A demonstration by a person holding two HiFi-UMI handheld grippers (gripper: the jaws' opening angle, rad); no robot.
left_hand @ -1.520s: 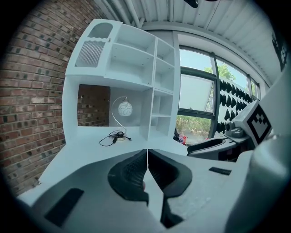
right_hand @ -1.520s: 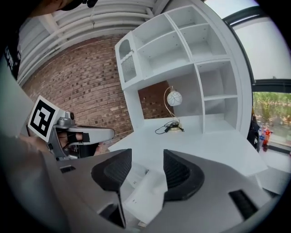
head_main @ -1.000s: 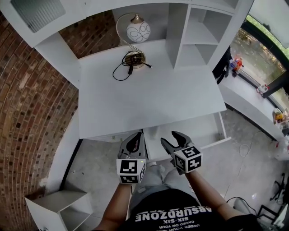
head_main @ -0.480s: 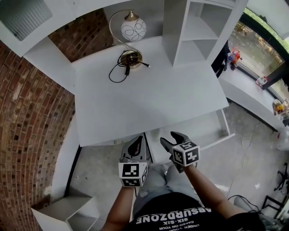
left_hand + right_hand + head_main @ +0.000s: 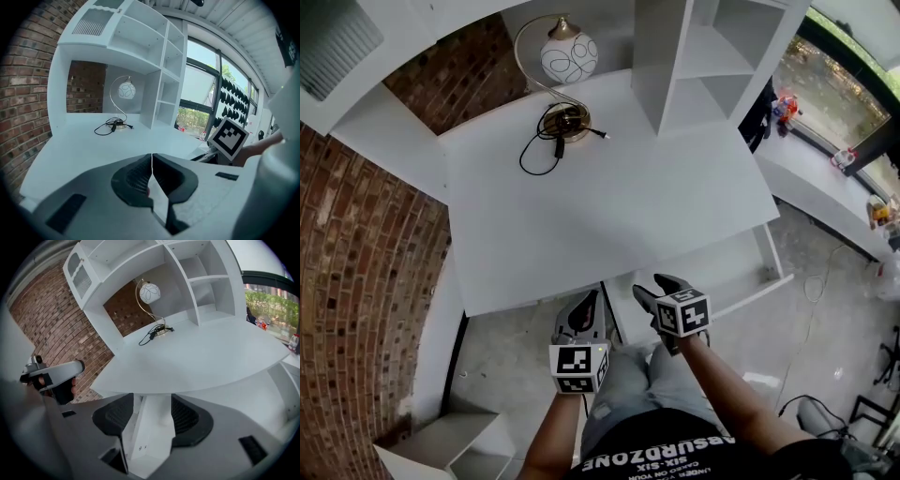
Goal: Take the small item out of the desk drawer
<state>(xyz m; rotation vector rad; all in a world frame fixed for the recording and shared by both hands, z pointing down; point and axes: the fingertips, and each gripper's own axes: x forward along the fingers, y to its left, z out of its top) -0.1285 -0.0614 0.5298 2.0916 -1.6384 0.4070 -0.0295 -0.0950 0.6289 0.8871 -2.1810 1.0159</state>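
The white desk (image 5: 609, 202) has its drawer (image 5: 741, 272) pulled open under the front right edge; what shows of the inside is bare white, and I see no small item. My right gripper (image 5: 654, 286) hovers at the drawer's left end, open, and in the right gripper view the drawer's white side panel (image 5: 152, 427) lies between its jaws (image 5: 151, 408). My left gripper (image 5: 586, 300) is held beside it, left of the drawer and in front of the desk edge, shut (image 5: 152, 161). Nothing I can make out is held in it.
A globe lamp (image 5: 567, 58) with a coiled black cable (image 5: 546, 150) stands at the desk's back. White shelf compartments (image 5: 703, 56) rise at the back right. A brick wall (image 5: 366, 253) runs along the left; a low white cabinet (image 5: 441, 450) stands on the floor.
Both grippers have kept nearly the same place at the desk's front edge. The head view has drifted, showing more of the open drawer on the right.
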